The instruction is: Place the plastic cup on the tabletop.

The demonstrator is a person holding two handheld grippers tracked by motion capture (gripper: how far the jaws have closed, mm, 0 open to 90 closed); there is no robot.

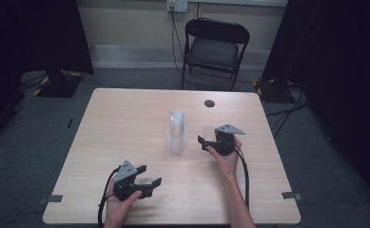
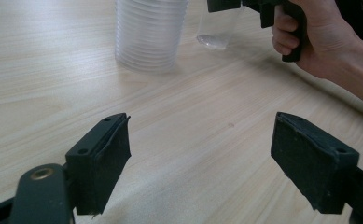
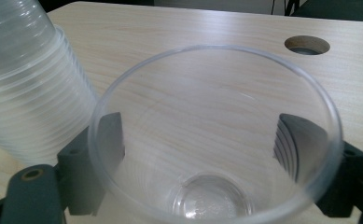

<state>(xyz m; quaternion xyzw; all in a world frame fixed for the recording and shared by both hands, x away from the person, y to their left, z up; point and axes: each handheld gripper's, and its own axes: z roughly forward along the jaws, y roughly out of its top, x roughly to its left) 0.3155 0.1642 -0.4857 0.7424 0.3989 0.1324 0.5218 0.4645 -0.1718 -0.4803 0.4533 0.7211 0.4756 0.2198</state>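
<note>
Left tongs (image 1: 150, 177) at near-left of desk (image 1: 125, 118), low over the surface, jaws spread wide with nothing between them. Stack of clear cups (image 1: 176, 133), rims down, upright near desk centre, well apart from left tongs. Single clear cup (image 3: 212, 135) just right of stack, upright on its base, standing between the jaws of right tongs (image 1: 202, 140); pads flanking the cup wall on both sides, contact not discernible, jaws wide. Cable hole (image 1: 209, 103) at far side of desk. Black folding chair (image 1: 215, 47) beyond desk.
</note>
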